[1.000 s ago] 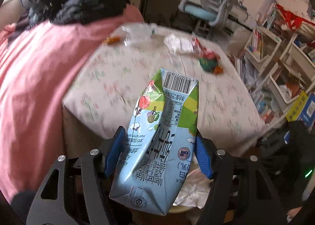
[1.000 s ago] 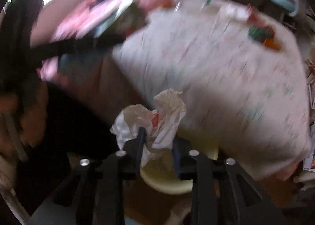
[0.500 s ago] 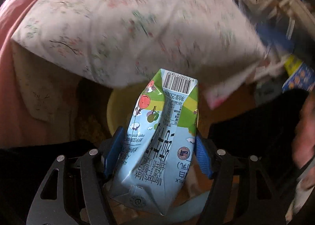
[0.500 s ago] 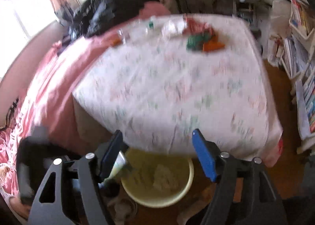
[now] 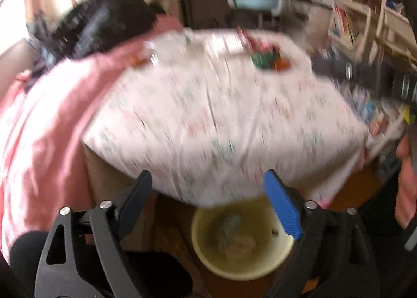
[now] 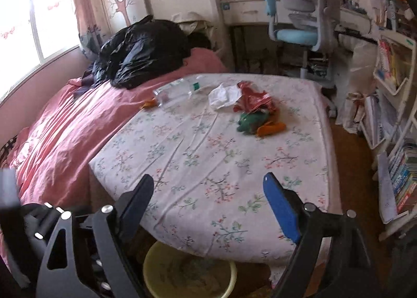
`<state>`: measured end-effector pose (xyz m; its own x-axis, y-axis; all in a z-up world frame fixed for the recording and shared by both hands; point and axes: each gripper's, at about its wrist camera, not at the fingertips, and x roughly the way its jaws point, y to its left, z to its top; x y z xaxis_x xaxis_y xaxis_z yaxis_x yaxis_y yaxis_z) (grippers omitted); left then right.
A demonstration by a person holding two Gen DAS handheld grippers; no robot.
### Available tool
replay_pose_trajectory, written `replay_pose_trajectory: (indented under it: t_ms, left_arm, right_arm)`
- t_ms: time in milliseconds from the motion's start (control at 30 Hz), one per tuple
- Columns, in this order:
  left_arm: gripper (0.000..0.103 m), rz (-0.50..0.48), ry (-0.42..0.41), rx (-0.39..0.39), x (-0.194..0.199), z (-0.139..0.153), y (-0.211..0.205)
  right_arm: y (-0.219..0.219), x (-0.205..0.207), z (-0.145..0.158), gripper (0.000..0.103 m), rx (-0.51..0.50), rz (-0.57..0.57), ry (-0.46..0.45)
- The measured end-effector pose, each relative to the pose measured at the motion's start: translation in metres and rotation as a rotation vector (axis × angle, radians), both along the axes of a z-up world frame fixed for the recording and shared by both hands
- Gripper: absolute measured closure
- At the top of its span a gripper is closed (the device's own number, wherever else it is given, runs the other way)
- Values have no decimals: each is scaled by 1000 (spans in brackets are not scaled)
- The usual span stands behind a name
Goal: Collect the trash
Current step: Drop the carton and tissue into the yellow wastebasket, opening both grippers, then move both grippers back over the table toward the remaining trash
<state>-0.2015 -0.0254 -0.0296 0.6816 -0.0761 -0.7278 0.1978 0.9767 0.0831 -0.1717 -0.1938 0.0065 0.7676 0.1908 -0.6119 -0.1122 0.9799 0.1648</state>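
My left gripper (image 5: 207,175) hangs over the bed's foot with its jaws opening and nothing between them. Below it on the floor stands a yellow bin (image 5: 234,273), and a blurred bluish carton (image 5: 229,225) lies inside. My right gripper (image 6: 208,178) is also opening and holds nothing, above the same bin (image 6: 179,245). On the floral sheet (image 6: 208,167) farther off lie a clear plastic bottle (image 6: 177,91), a white paper (image 6: 224,94), a red wrapper (image 6: 252,98), a green wrapper (image 6: 250,120) and orange scraps (image 6: 271,127).
A pink duvet (image 6: 65,136) and a black heap of clothing (image 6: 140,50) fill the bed's left side. A desk chair (image 6: 299,27) stands behind the bed and bookshelves (image 6: 391,89) line the right wall. A hand (image 5: 406,180) shows at the left wrist view's right edge.
The left gripper has let go of the milk carton, which now lies in the bin. The right gripper has released the crumpled paper, opened wide and lifted to face the bed.
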Motion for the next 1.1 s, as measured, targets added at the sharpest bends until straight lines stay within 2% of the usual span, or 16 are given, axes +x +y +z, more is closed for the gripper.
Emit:
replay_pose_trajectory:
  t_ms: [100,200,567,1100]
  left_arm:
    - [14,34,-58,-12,8,15,0]
    - [12,57,-80,-24,11,26,3]
    - [11,53,-113,-5,5,34,-5]
    - [10,60,-137,-19,3,46,-2]
  right_arm:
    - [-7,-4,4,17,-4,-25,-26]
    - [-13,-3,3,17,24,-38,-18]
    - [-12,-5,3,17,2,-40,-30]
    - [-9,-6,5,16,-22,-43,-56]
